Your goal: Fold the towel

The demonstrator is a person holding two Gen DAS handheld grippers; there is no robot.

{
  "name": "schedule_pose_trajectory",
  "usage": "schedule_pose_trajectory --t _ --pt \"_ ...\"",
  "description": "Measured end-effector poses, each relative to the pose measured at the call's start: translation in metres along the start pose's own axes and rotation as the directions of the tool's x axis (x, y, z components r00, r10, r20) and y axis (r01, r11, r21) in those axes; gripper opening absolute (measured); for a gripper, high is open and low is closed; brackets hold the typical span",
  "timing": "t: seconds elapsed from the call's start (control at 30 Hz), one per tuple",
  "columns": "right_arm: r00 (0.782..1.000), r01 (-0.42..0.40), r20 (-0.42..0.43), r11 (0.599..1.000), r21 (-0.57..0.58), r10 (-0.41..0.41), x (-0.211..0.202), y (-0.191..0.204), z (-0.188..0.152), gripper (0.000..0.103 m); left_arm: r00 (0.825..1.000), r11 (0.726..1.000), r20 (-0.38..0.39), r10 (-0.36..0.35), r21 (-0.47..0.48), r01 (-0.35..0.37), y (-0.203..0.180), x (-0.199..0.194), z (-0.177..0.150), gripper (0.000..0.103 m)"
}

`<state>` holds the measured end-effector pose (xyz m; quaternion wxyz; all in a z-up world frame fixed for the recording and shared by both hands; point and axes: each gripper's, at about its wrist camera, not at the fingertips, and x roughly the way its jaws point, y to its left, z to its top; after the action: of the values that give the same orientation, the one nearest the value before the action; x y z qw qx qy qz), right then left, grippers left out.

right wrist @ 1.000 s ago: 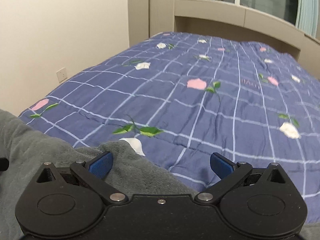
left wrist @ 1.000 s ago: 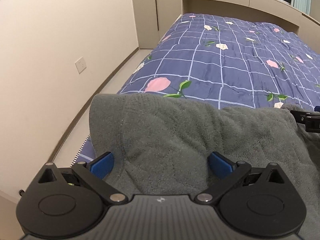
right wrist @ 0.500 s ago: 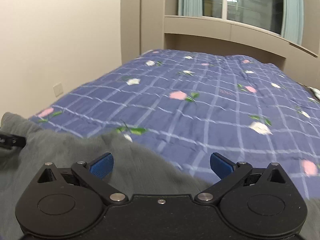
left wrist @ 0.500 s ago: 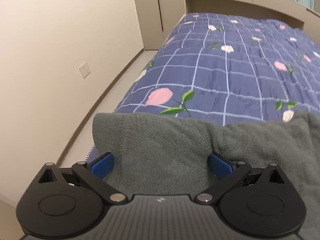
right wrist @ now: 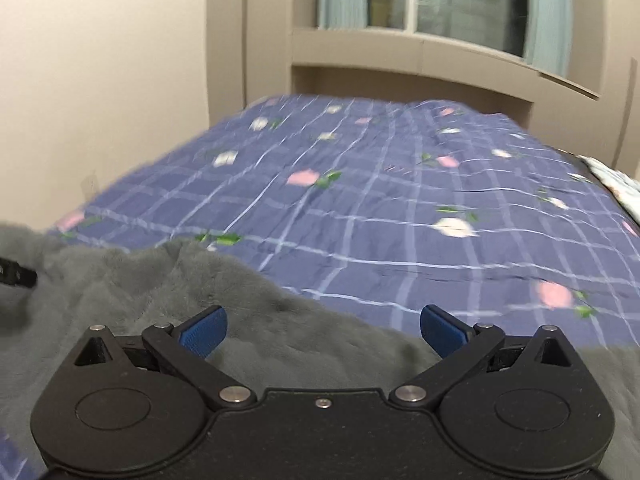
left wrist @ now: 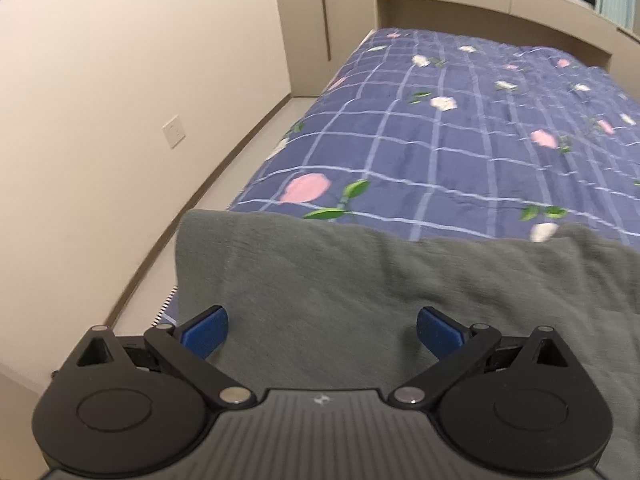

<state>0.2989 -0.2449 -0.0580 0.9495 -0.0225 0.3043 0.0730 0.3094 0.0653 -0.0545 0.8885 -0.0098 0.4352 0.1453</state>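
Both cameras have tipped up and pulled back a bit compared to a second ago: way more of the far wall and the window (right wrist: 444, 4) shows now, and the other claw that was poking in at the right edge of the left view is gone from that view.

So the grey towel (left wrist: 360, 292) is lying on the near end of the bed (left wrist: 460, 152), spread sideways across the foot, long axis running left to right between the two claws. It sits right under and just ahead of both of them.

Left gripper (left wrist: 322, 332) is wide open, blue pads on either side of flat cloth, not pinching anything. Right gripper (right wrist: 324, 332) is the same, spread wide over a fluffier, rumpled bit, holding nothing.

The thing that matters, I reckon: the far edge of the towel is ahead of both claws, and the left corner is close to the left claw, right at the side of the bed. The left claw looks better lined up for a corner grab. The right one would have to go for an edge that slopes away.

View differences: the left view shows the clean left corner, the floor (left wrist: 224, 184) and the wall socket (left wrist: 174, 131). The right view shows the bunched-up ridge in the middle, plus a dark bit at its left edge, probably the other claw.
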Motion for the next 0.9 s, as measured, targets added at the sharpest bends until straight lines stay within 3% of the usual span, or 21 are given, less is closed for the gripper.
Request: schedule_pose_trajectory --t 0.27,0.47,0.67,0.9 --pt "0.984 0.166 0.043 0.972 0.166 -0.175 -0.094 -0.112 -0.063 0.103 0.994 0.995 0.074 -0.074 0.065 0.07 -0.071 -0.047 -0.023 0.103" --pt "0.942 0.317 -0.001 0.887 0.335 -0.336 -0.121 -0.2 -0.097 0.103 0.986 0.987 0.095 -0.136 0.103 0.126 -0.145 -0.064 -0.039 0.103" --pt "0.962 0.253 -0.036 0.843 0.475 -0.269 -0.114 -0.268 -0.112 0.103 0.972 0.964 0.099 -0.212 0.187 0.191 -0.216 -0.079 -0.058 0.103" --pt "0.979 0.186 -0.045 0.797 0.574 -0.196 -0.096 -0.314 -0.121 0.103 0.959 0.942 0.109 -0.26 0.246 0.228 -0.257 -0.093 -0.072 0.103"
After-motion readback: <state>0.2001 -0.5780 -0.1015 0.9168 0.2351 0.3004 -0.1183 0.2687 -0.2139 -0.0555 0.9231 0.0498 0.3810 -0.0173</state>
